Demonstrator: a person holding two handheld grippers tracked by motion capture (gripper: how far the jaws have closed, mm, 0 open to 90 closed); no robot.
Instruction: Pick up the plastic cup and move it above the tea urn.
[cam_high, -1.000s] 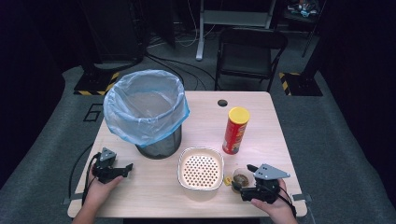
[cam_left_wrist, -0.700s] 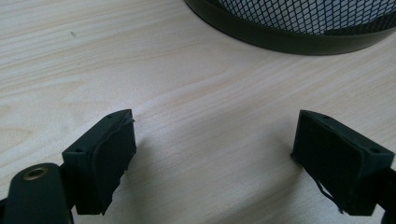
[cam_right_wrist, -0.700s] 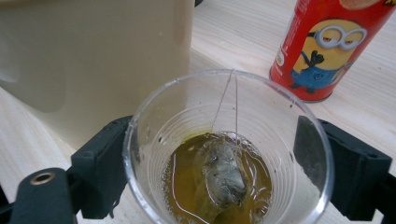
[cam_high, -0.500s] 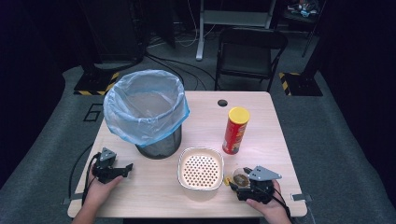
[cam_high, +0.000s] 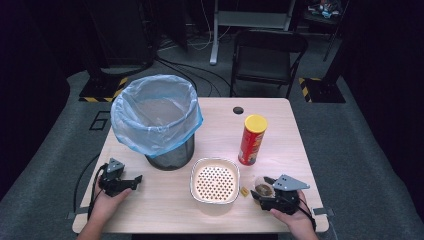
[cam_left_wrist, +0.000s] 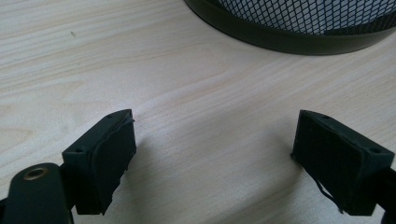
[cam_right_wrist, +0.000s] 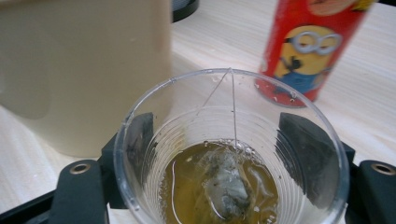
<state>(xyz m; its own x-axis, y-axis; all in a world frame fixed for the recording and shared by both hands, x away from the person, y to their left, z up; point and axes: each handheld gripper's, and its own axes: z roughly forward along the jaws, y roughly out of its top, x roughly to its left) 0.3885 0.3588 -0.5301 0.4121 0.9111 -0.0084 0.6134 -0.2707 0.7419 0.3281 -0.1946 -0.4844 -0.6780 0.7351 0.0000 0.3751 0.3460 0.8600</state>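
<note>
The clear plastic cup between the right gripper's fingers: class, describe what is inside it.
Inside the clear plastic cup sits a soaked tea bag in shallow amber liquid, its string running up to the rim. The bag hides the cup's bottom beneath it.

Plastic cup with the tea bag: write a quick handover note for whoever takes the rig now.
Right tongs: jaws either side of the plastic cup, just been closing; a firm grip cannot be told yet.
Left tongs: open, nothing between them, resting on the table near the bin.
Cup holds tea and a tea bag, standing beside the strainer bowl; the crisp can stands behind.
Done: cup reached.
Left: probably lift it and empty it, maybe over the strainer.
</note>
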